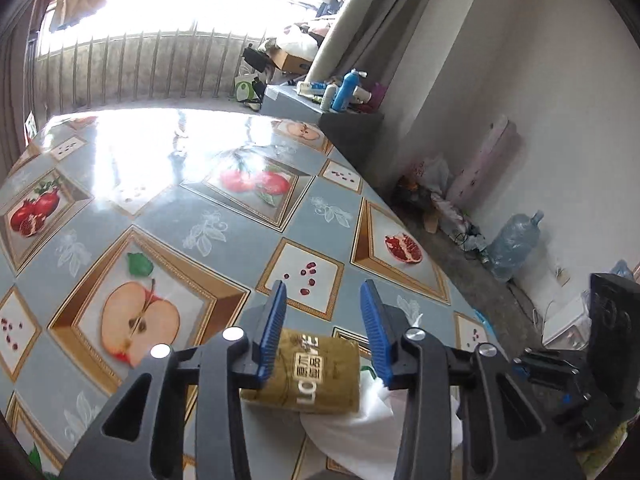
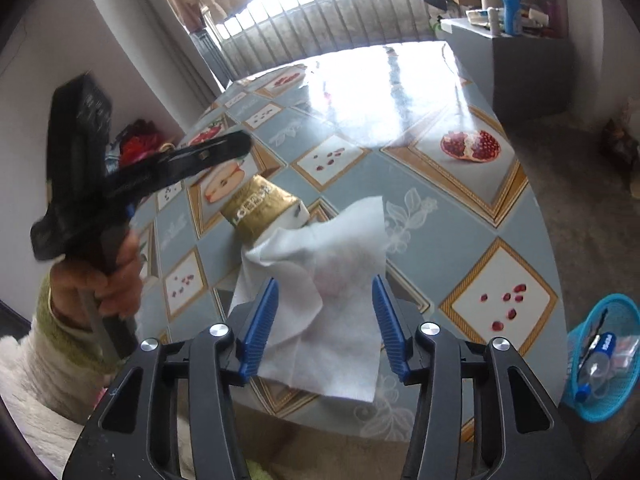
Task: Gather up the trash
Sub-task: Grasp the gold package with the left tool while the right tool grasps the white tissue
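Note:
A gold tissue pack (image 1: 316, 372) lies on the fruit-print table (image 1: 172, 208), with a crumpled white tissue sheet (image 1: 360, 432) pulled out of its end. My left gripper (image 1: 324, 286) is open and hangs above the pack, its blue pads clear of it. In the right wrist view the same pack (image 2: 260, 208) and sheet (image 2: 332, 280) lie near the table's front edge. My right gripper (image 2: 325, 281) is open just over the sheet, with nothing pinched. The left gripper (image 2: 236, 144) shows there at the left, raised over the pack.
A blue plastic basket (image 2: 604, 356) holding a bottle stands on the floor off the table's right edge. A hand in a green-and-white sleeve (image 2: 116, 268) holds the left gripper. A grey cabinet (image 2: 528, 72) with bottles stands beyond the table.

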Tool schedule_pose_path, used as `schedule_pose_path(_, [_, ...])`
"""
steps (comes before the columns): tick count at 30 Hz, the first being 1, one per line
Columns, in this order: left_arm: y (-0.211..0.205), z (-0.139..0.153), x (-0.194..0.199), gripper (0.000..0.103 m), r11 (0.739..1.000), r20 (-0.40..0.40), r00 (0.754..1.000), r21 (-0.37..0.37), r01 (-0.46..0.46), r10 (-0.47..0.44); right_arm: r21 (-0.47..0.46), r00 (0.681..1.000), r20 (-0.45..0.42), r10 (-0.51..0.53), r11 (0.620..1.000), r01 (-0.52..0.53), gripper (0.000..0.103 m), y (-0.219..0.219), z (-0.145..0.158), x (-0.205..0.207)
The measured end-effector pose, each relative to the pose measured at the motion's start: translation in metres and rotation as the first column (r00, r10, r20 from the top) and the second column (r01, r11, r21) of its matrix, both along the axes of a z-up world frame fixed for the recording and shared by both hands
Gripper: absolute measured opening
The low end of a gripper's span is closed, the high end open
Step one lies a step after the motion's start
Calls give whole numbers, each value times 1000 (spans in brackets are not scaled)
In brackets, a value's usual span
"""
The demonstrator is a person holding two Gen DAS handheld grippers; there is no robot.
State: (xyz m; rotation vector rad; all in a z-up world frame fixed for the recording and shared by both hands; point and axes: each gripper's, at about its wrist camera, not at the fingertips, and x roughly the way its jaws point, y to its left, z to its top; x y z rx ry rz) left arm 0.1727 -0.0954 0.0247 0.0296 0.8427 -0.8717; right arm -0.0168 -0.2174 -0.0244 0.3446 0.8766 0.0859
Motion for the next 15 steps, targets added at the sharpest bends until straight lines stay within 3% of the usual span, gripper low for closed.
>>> schedule_pose_path(5, [-13,-32,15,20,987,-41,999,158,22,-15,5,998,-32,62,998,-62,27,19,-15,-8])
schedule_pose_path(9, [3,-32,15,20,985,-59,998,174,-15,26,-55,994,-102,50,997,-56,12,21,-29,-1])
schedule_pose_path(15, [47,-38,2,20,985,-152,983,154,-75,99,-59,995,-94,14,998,-19,6,3,-30,16])
